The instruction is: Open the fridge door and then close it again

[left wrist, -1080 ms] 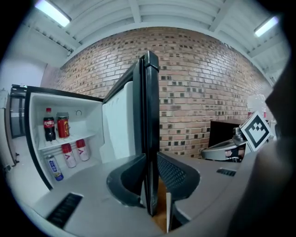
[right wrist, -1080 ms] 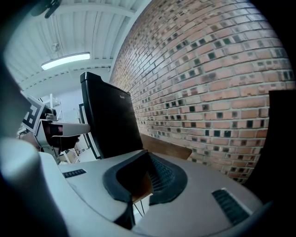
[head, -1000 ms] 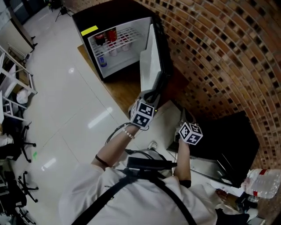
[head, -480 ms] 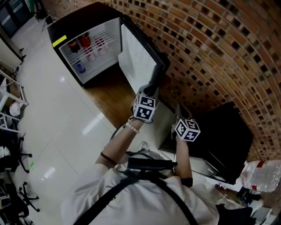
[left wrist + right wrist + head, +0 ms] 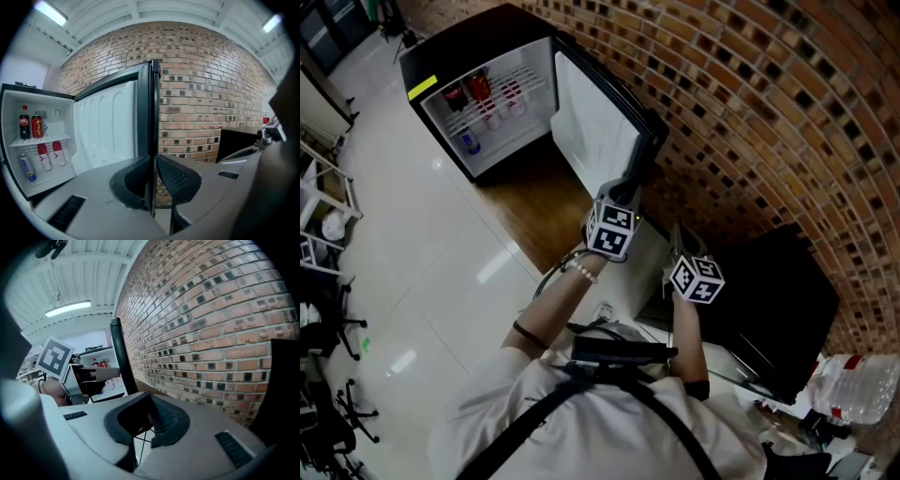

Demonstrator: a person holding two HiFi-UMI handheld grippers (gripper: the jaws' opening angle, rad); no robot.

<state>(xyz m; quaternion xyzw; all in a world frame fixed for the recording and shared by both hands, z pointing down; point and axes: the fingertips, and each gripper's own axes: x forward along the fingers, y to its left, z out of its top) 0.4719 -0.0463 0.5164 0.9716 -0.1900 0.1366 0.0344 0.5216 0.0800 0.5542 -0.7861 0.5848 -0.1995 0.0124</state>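
left tool [image 5: 153,163] just closing, gripping fridge door [image 5: 112,126] edge; right tool [image 5: 149,416] closed, empty; bottle labels [image 5: 24,127] unreadable.

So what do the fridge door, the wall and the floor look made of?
The door: white moulded plastic liner, ribbed and faintly glossy, with a dark outer skin, likely painted metal. The wall: matt brick, red and dark, pale mortar lines. The floor: pale polished tile, mirror glints and thin joints; stone or ceramic, can't tell.

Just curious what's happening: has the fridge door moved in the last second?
Yes. The fridge door swung wider open, toward the brick wall.
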